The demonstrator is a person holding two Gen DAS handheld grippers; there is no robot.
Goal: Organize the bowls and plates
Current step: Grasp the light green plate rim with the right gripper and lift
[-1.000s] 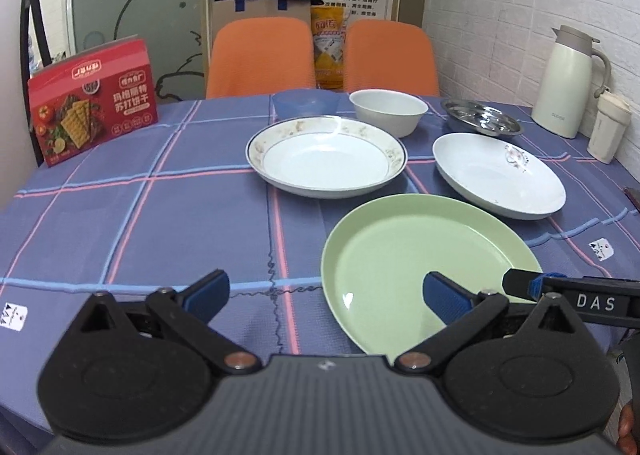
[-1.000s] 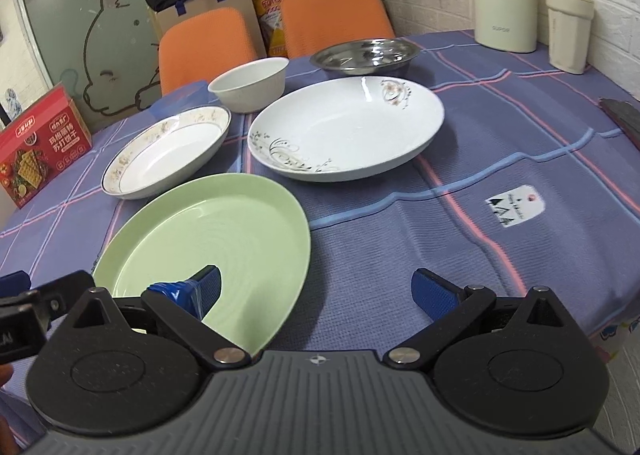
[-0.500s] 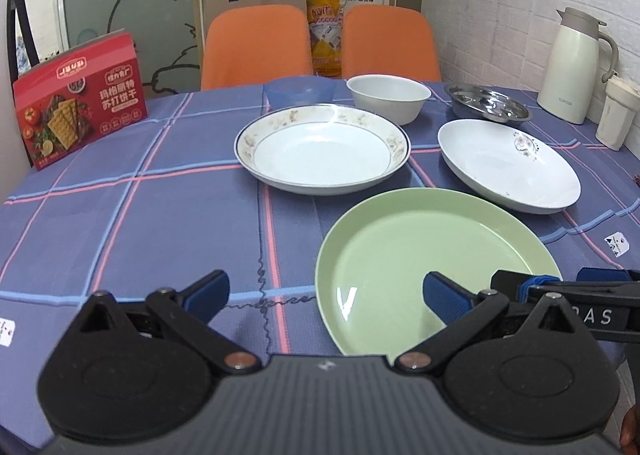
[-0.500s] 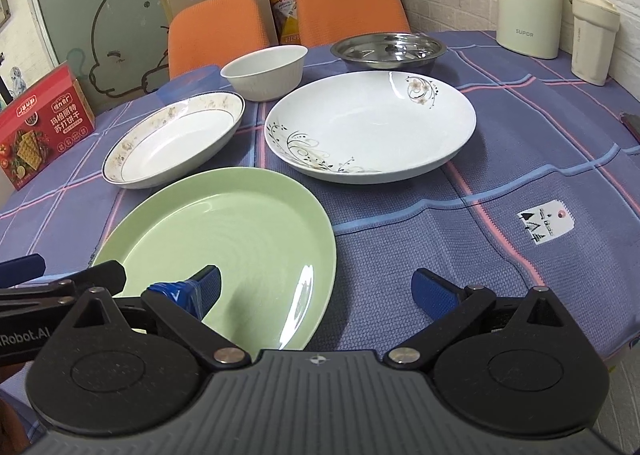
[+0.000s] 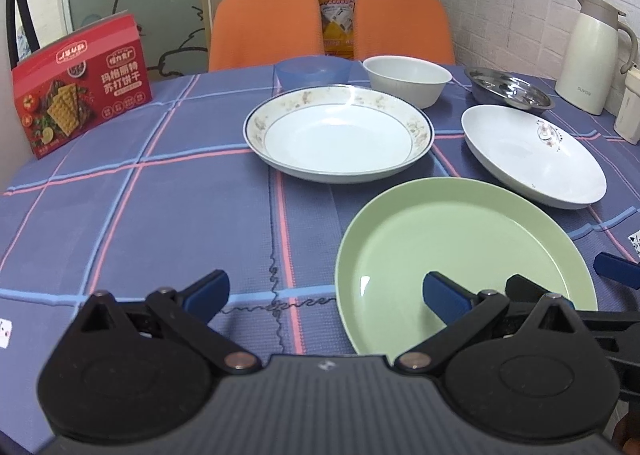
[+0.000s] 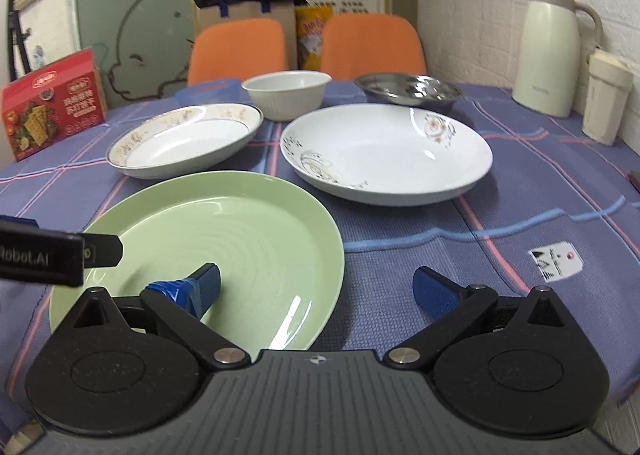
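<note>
A green plate (image 5: 460, 251) (image 6: 224, 247) lies nearest me on the checked tablecloth. Behind it sit a gold-rimmed white plate (image 5: 340, 131) (image 6: 184, 143) and a flower-patterned white plate (image 5: 532, 155) (image 6: 384, 151). Farther back stand a white bowl (image 5: 406, 79) (image 6: 286, 93), a blue bowl (image 5: 312, 71) (image 6: 204, 92) and a steel dish (image 5: 510, 89) (image 6: 408, 89). My left gripper (image 5: 326, 293) is open, its right finger over the green plate's near rim. My right gripper (image 6: 316, 287) is open too, its left finger above the same plate. Nothing is held.
A red cracker box (image 5: 80, 83) (image 6: 52, 111) stands at the left edge of the table. A cream thermos jug (image 5: 592, 55) (image 6: 554, 51) and a cup (image 6: 606, 99) stand at the right by the brick wall. Two orange chairs (image 5: 264, 27) are behind the table.
Both grippers have risen and tilted a little, so the dishes sit lower in view. The dishes have not moved, and both grippers stay open.
</note>
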